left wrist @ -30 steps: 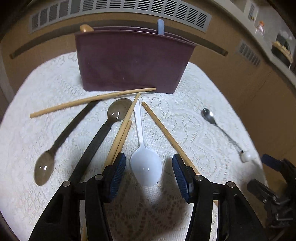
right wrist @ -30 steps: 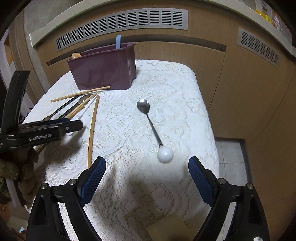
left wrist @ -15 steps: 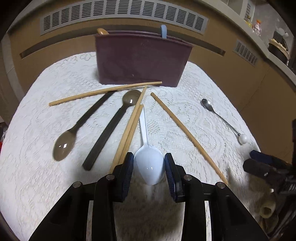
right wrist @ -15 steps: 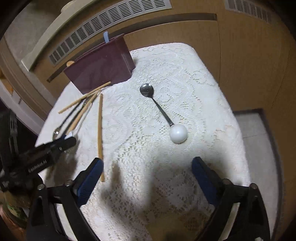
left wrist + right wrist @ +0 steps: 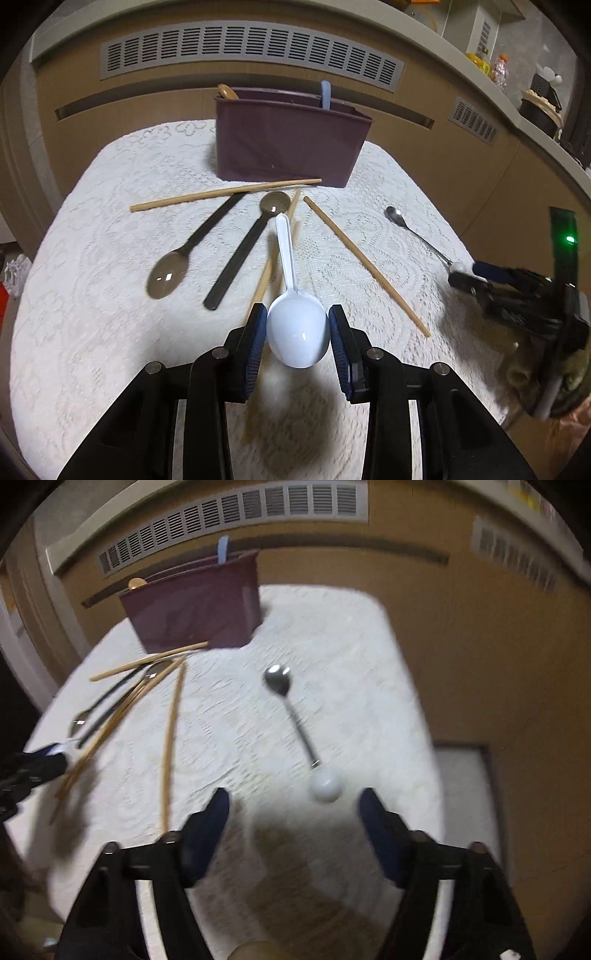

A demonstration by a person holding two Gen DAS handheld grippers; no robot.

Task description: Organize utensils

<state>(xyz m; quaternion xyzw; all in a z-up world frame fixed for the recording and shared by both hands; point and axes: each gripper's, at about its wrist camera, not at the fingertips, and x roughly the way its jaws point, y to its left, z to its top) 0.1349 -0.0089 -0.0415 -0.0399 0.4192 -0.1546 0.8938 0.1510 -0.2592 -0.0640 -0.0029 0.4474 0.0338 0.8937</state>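
A home dining corner is showing here: a lace cloth [image 5: 110,229] is covering a small table, with spoons and chopsticks [image 5: 225,192] lying by a plum caddy [image 5: 288,144]. Wood panelling with vents [image 5: 251,48] is running behind, and bottles [image 5: 487,66] are crowding a ledge.

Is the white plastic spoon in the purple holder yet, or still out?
Out: white plastic spoon is clamped by its bowl in the left gripper, short of the purple holder.

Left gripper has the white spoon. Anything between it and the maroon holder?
Nothing blocks a lifted path. The white spoon is clamped in the left gripper; chopsticks and brown spoons lie flat before the maroon holder.
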